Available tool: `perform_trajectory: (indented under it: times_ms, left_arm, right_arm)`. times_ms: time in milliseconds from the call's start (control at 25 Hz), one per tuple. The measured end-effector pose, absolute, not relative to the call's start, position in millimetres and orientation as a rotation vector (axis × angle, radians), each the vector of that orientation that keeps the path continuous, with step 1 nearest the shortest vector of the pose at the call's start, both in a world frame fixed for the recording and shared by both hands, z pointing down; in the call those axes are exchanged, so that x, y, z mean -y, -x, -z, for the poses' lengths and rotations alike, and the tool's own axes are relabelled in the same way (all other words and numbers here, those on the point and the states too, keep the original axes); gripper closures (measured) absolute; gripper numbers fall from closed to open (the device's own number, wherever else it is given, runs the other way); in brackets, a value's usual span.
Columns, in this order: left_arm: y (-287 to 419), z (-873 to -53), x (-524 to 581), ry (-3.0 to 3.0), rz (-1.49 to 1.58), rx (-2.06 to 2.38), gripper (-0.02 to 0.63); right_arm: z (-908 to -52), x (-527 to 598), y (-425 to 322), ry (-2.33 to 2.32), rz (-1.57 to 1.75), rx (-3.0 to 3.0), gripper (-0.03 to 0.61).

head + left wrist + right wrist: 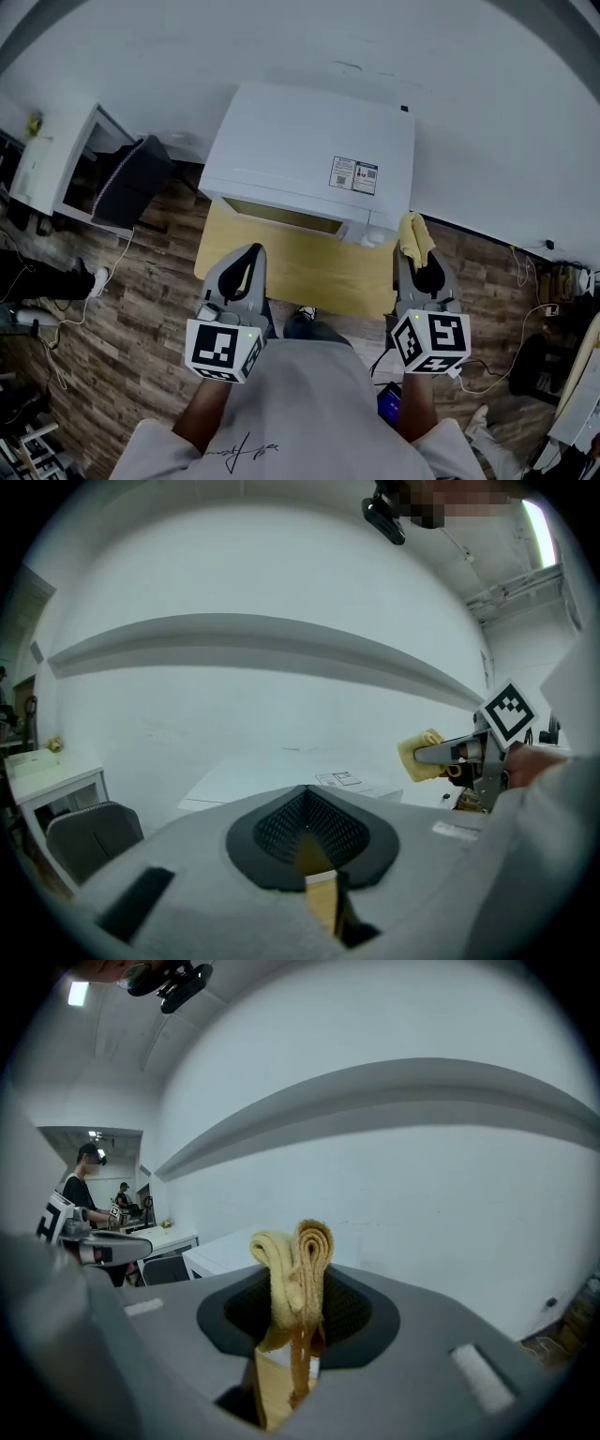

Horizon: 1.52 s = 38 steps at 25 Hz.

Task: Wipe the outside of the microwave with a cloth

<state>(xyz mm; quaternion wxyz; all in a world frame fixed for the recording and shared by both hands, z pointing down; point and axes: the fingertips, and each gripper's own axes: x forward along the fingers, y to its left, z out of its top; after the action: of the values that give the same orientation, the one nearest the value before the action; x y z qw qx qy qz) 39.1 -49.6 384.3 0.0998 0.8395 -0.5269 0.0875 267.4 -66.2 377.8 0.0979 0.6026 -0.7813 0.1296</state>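
Observation:
The white microwave stands on a small yellow-topped table against the white wall, with a label on its top. My right gripper is shut on a folded yellow cloth, held just off the microwave's front right corner. In the right gripper view the cloth sticks up between the jaws, with the microwave beyond it. My left gripper is shut and holds nothing, hovering over the table in front of the microwave's left half. The left gripper view shows the microwave top and the cloth.
A white desk with a dark chair stands to the left. Cables lie on the wooden floor on both sides. Other people stand far off in the right gripper view.

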Motion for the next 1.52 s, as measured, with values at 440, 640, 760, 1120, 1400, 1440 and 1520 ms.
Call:
perform_trajectory:
  times_ms: [440,640,760,1120,1400,1440,1520]
  left_arm:
    - [-43,-378,84,-2.526,-0.251,1.511,0.623]
    - [-42,-378,99,-2.537,-0.244,1.470,0.623]
    - [-41,-381,107,-2.543,-0.247,1.433,0.623]
    - [-36,-384,125,-2.582,-0.289,1.336,0.623]
    - [-22,-391,129,-2.544,-0.272,1.331,0.623]
    - [-22,-392,129,-2.543,-0.270,1.325,0.623]
    - [-21,-392,129,-2.546,-0.271,1.315,0.623]
  right_arm:
    - [-362,133,-300,-1.869,-0.314,2.247,0.465]
    - [-359,179,-305,-1.858,-0.314,2.209,0.465]
    - [-359,206,-305,-1.848,-0.324,2.178,0.465]
    - [-379,281,-330,-1.884,-0.428,1.993,0.466]
    - [-407,325,-339,-1.793,-0.531,1.856,0.468]
    - [-412,329,-339,-1.783,-0.548,1.839,0.468]
    - [-421,335,-339,-1.766,-0.570,1.811,0.468]
